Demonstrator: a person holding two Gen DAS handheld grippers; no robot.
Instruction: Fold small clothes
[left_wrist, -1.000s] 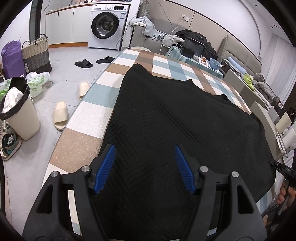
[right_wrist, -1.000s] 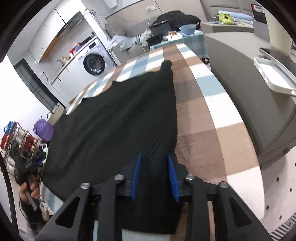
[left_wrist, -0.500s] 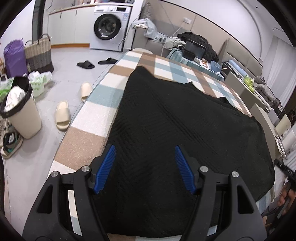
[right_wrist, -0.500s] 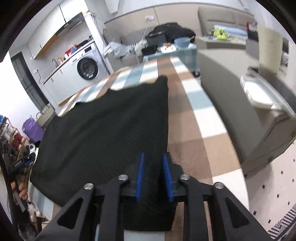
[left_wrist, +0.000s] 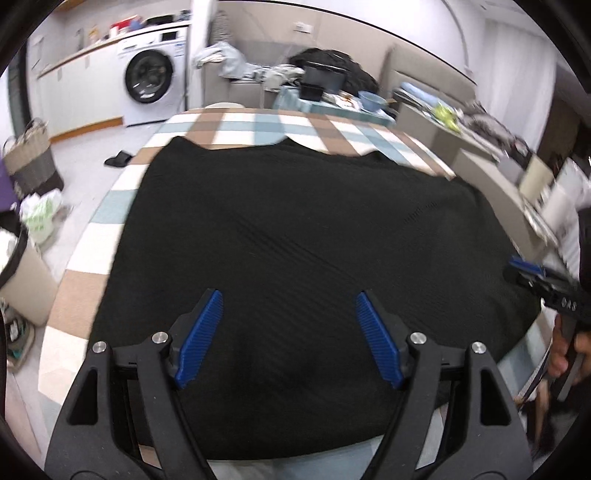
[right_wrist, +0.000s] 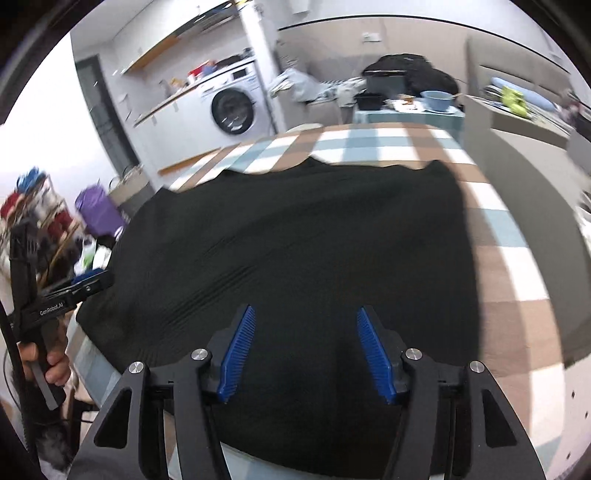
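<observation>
A black knitted garment (left_wrist: 295, 240) (right_wrist: 303, 251) lies spread flat over the checked table (left_wrist: 258, 125) (right_wrist: 517, 266). My left gripper (left_wrist: 288, 299) hovers over its near edge, jaws opening, nothing pinched between the blue pads. My right gripper (right_wrist: 306, 314) hangs over the garment's near edge too, its jaws opening and the cloth free of them. In the left wrist view the right gripper (left_wrist: 535, 277) shows at the garment's right side, held by a hand. In the right wrist view the left gripper (right_wrist: 74, 288) shows at the garment's left corner.
A washing machine (left_wrist: 151, 81) stands at the back left. On the floor to the left are a bin (left_wrist: 18, 273), a wicker basket (left_wrist: 29, 155) and a slipper (left_wrist: 118, 158). A cluttered side table (right_wrist: 406, 107) and a grey sofa (right_wrist: 535, 155) lie beyond the table.
The right jaws went from shut on the garment's edge to wide apart, releasing it. Both hands swung inwards, so each view now faces the garment squarely. The left jaws widened a little.
</observation>
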